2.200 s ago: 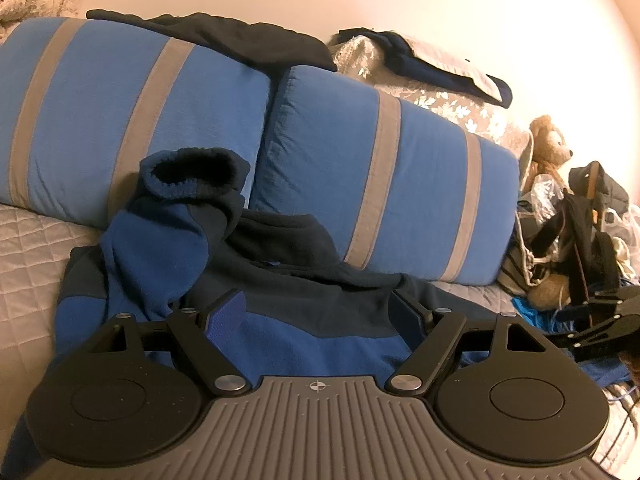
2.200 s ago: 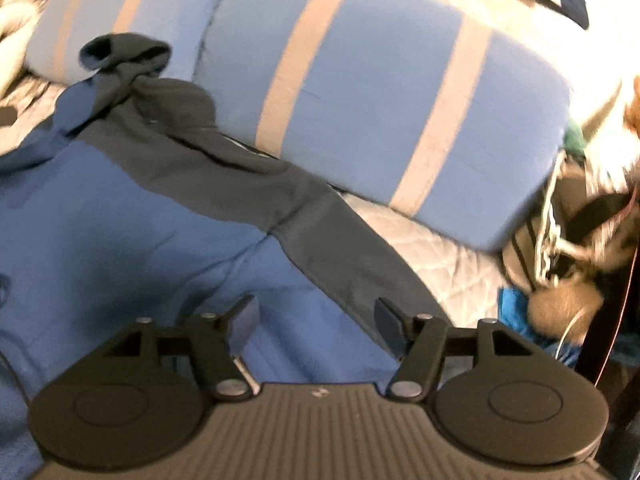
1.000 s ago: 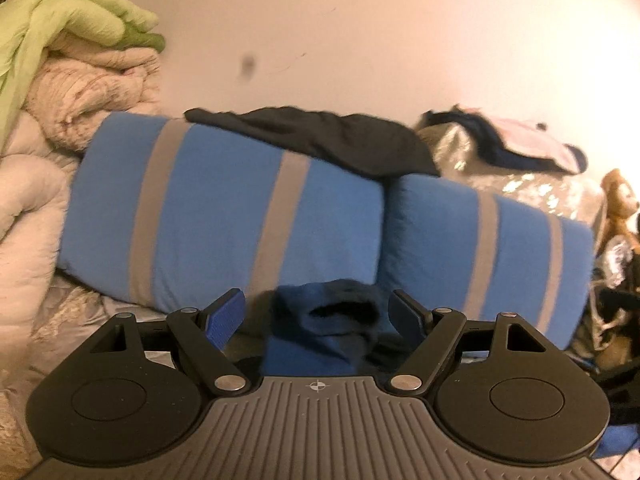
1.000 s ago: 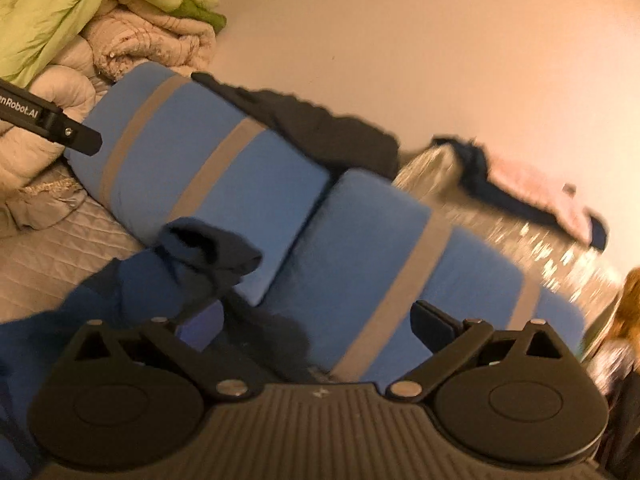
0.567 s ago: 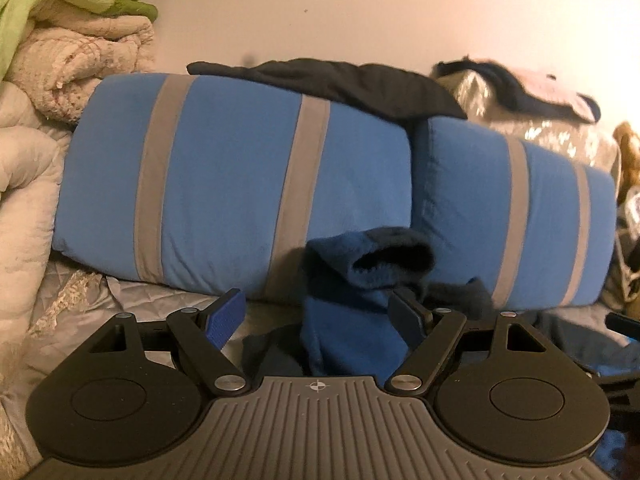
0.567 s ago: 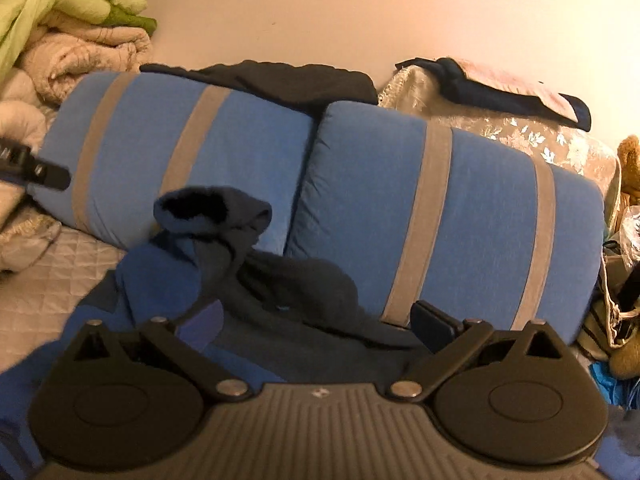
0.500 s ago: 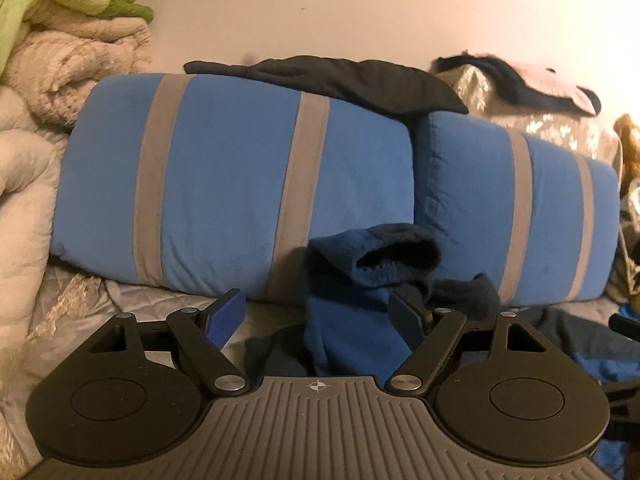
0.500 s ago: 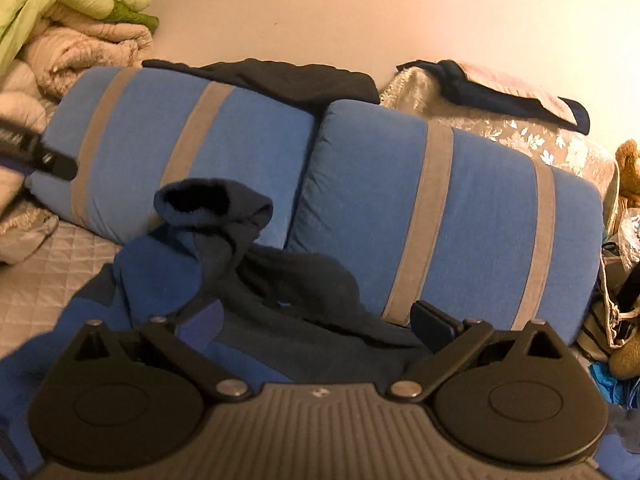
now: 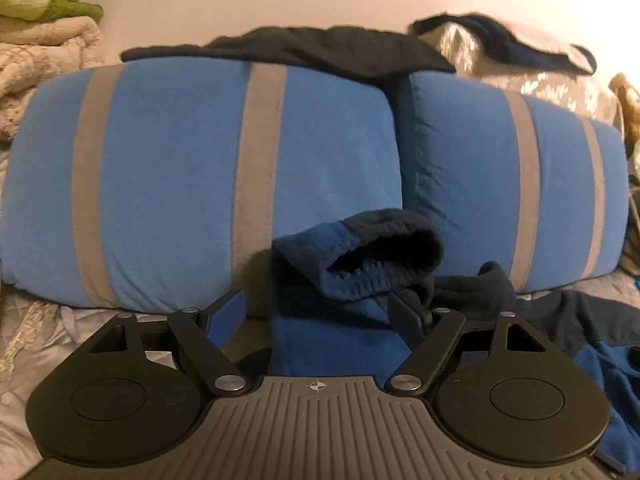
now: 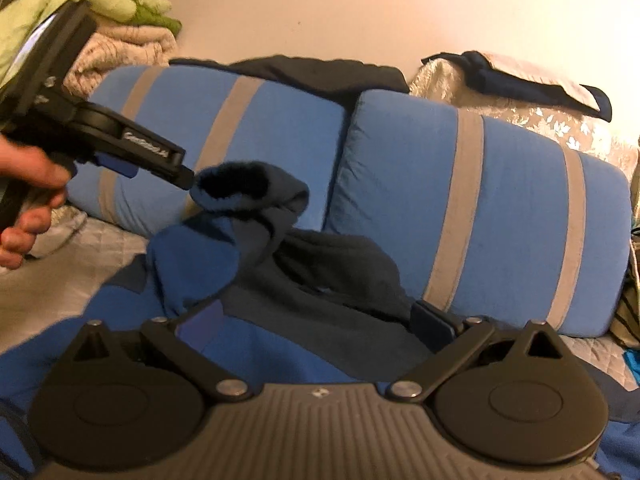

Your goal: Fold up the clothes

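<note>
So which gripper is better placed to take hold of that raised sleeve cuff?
Left. The left gripper is open with the sleeve cuff right ahead between its fingers. The right gripper is open farther back, over the fleece's body.

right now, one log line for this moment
left hand-held gripper: open, at sleeve cuff | right hand-held gripper: open, over fleece

Both the left tool (image 9: 320,318) and right tool (image 10: 316,322) are spread wide, gripping nothing.

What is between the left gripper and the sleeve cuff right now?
Nothing visible. The left gripper is open, and the sleeve cuff of the blue fleece rises directly ahead between its fingers. The striped pillows sit behind it.
</note>
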The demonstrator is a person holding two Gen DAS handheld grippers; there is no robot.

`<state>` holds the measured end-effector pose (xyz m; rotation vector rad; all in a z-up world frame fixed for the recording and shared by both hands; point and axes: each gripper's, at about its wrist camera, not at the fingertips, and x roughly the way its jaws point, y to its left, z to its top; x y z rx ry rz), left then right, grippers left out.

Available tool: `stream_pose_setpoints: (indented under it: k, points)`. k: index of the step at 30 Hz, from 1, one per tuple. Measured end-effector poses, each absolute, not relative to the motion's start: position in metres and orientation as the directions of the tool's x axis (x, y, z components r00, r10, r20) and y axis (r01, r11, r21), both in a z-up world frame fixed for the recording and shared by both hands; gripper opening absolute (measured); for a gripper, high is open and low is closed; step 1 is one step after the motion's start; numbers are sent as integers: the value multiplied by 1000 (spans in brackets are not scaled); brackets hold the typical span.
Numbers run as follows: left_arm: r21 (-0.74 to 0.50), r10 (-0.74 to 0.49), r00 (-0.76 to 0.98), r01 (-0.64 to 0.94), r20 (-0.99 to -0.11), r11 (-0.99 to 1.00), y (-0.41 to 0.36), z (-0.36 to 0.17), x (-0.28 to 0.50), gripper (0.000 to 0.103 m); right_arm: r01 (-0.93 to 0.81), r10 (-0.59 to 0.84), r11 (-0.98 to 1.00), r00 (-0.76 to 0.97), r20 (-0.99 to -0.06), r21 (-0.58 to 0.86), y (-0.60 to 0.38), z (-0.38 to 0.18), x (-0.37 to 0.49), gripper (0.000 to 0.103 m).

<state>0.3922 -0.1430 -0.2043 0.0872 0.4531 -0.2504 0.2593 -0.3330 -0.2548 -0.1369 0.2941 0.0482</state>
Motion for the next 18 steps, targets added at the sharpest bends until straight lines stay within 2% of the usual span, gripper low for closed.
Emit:
stream_pose_setpoints:
  k: [4, 6, 10, 12, 14, 18]
  points:
    - [89, -182, 871, 248, -457, 965, -158, -213, 411, 75, -67, 45, 996, 947, -318, -59, -345, -252, 264, 103]
    - [94, -157, 869, 226, -470, 970, -162, -217, 421, 60, -59, 39, 997, 944, -327, -50, -351, -252, 266, 103]
    - [22, -173, 853, 211, -492, 977, -160, -219, 438, 45, -47, 37, 999, 936, -350, -21, -358, -254, 270, 103]
    - [-94, -263, 815, 252, -517, 963, -155, -219, 444, 18, -51, 46, 999, 933, -356, -4, -361, -254, 271, 103]
    - [-170, -318, 785, 269, -532, 948, -152, -218, 444, 16, -57, 58, 998, 930, -363, 15, -364, -253, 272, 103]
    - [-96, -314, 790, 311, -527, 945, -162, -210, 424, 13, -47, 93, 991, 916, -391, 125, -378, -252, 278, 103]
